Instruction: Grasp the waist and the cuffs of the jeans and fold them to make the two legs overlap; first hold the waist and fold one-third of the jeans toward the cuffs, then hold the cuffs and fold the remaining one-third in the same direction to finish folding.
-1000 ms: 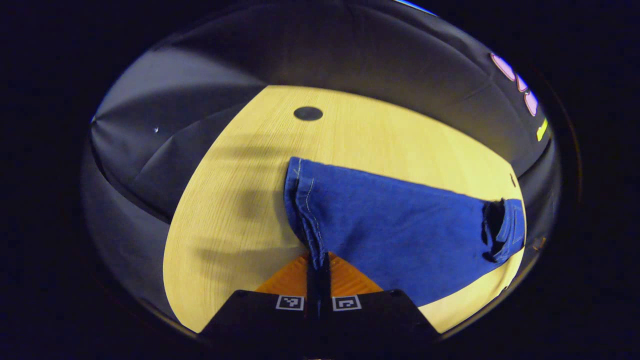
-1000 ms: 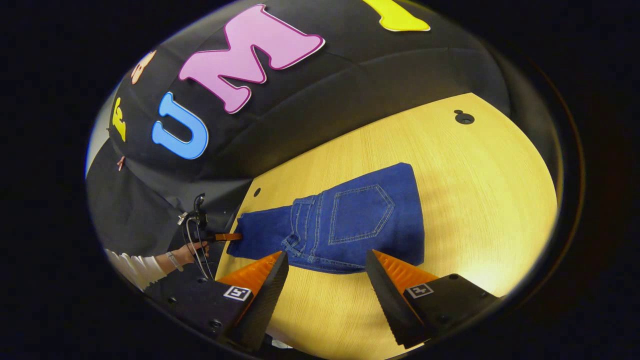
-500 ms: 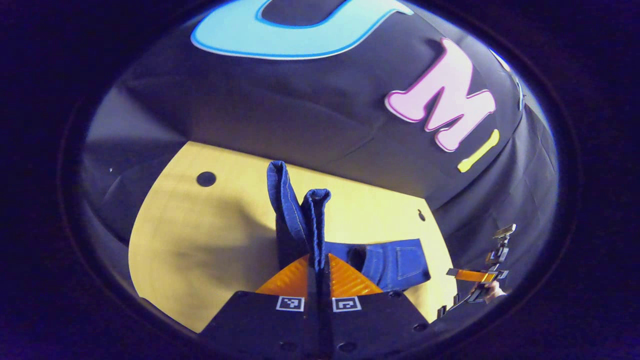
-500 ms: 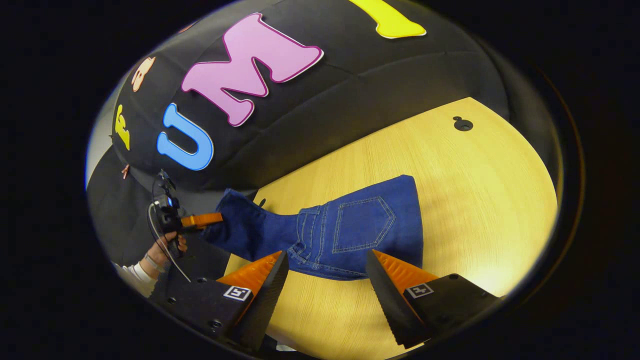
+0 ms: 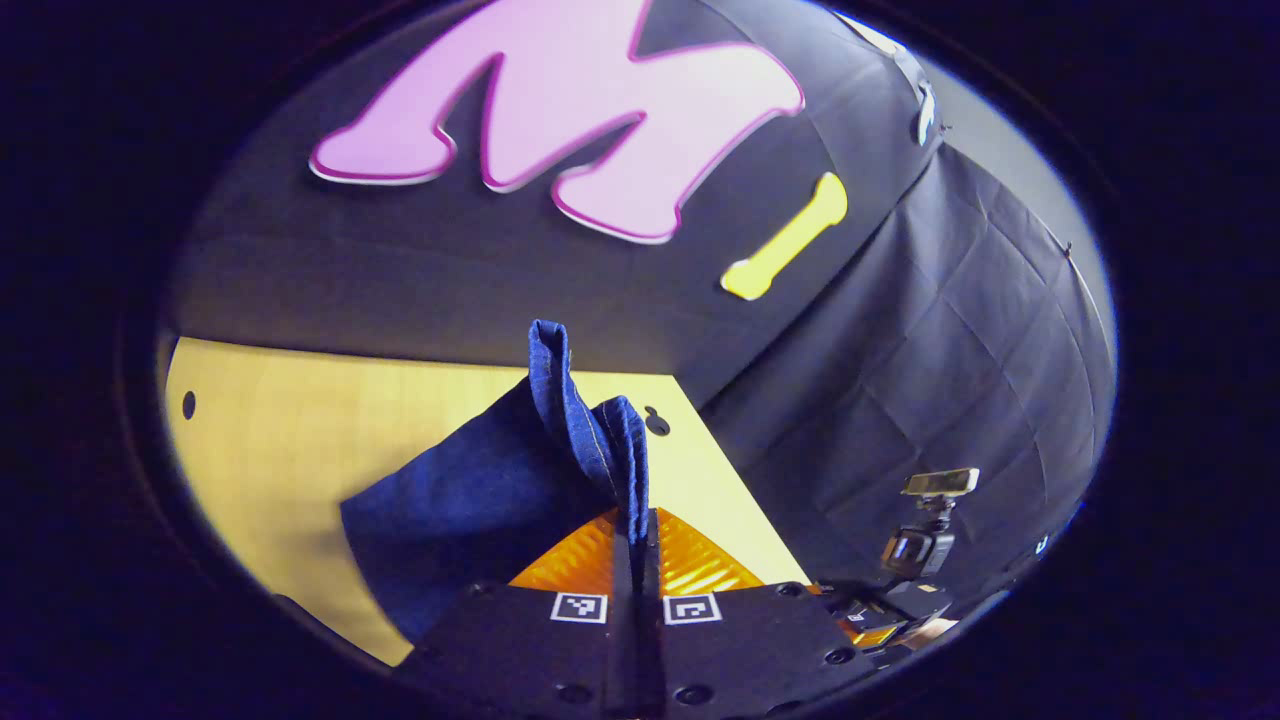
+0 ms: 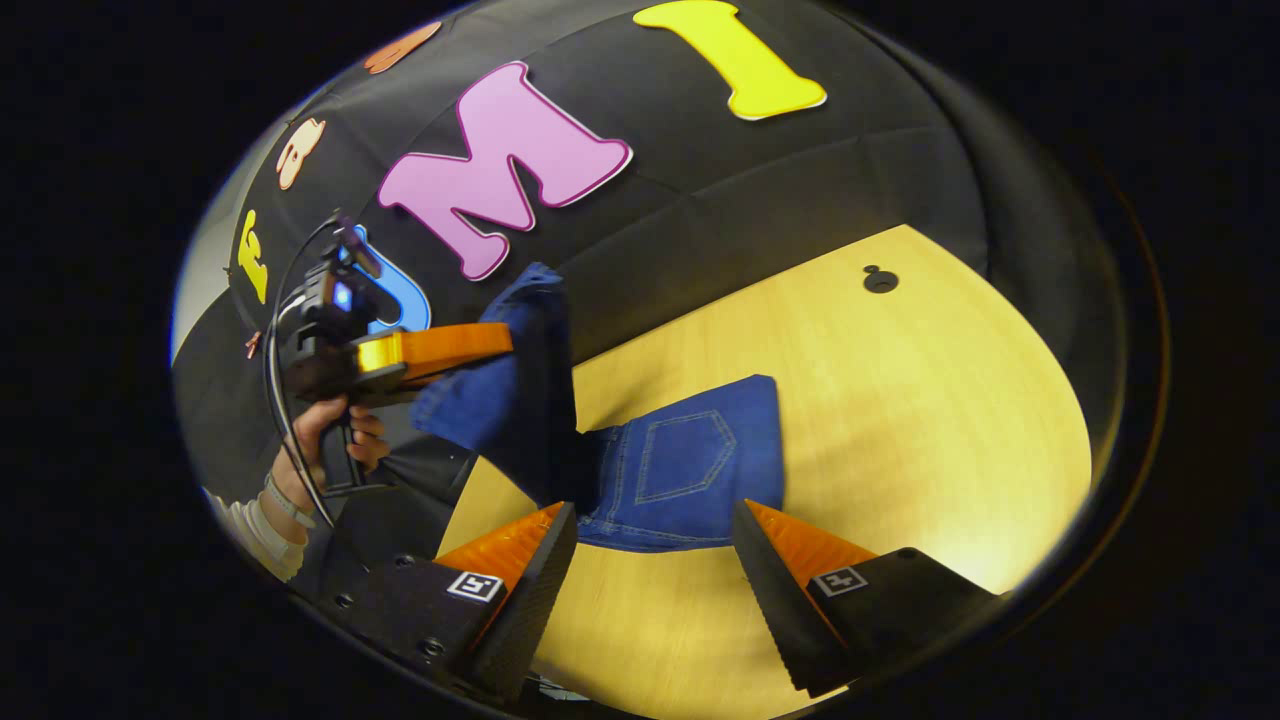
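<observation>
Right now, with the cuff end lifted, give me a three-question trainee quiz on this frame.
1. True or false: the left gripper is shut on the jeans.
2. The right gripper is: A) open, holding nothing; B) shut on the waist; C) shut on a belt loop.
3. Fill in: the back pocket part of the jeans lies flat on the ____.

Key: 1 true. 2 A. 3 table.

Jeans (image 6: pixel 690 470) near edge hidden behind right gripper (image 6: pixel 650 560); sleeve (image 6: pixel 255 535) cut off.
</observation>
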Demonstrator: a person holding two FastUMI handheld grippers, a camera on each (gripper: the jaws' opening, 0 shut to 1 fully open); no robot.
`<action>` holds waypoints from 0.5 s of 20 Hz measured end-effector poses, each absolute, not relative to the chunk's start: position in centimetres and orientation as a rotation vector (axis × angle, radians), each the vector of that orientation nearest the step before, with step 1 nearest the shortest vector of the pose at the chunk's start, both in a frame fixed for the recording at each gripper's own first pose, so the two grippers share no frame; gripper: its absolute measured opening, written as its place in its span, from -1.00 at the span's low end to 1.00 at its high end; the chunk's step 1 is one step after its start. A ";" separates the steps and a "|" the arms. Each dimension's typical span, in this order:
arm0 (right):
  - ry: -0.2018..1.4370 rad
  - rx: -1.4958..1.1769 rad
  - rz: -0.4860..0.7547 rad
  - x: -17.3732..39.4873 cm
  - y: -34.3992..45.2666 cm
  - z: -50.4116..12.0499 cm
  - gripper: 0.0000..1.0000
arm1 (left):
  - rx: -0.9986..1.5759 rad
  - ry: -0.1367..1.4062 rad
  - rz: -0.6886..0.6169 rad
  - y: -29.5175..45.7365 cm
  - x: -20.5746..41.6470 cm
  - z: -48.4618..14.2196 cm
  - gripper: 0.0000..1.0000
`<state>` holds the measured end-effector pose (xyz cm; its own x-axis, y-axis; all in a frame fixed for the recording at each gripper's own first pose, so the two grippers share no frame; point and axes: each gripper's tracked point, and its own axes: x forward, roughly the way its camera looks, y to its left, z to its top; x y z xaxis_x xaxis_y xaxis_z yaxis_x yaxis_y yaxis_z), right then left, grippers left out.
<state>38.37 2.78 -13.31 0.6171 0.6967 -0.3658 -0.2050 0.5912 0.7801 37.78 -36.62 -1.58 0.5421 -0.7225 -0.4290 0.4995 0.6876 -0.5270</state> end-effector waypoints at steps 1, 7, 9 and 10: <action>0.722 0.779 0.565 38.0 1.9 -13.5 0.91 | -0.312 0.713 -0.744 -38.3 38.6 -4.3 -0.87; 0.733 0.772 0.531 36.5 -1.9 -16.3 0.91 | -0.207 0.910 -0.644 -42.9 39.1 -11.7 -0.82; 0.738 0.761 0.511 36.5 -2.9 -17.1 0.91 | -0.191 0.913 -0.648 -43.1 38.7 -11.7 -0.65; 0.723 0.788 0.512 36.6 -3.0 -16.6 0.92 | -0.194 0.911 -0.659 -43.5 38.3 -11.4 -0.58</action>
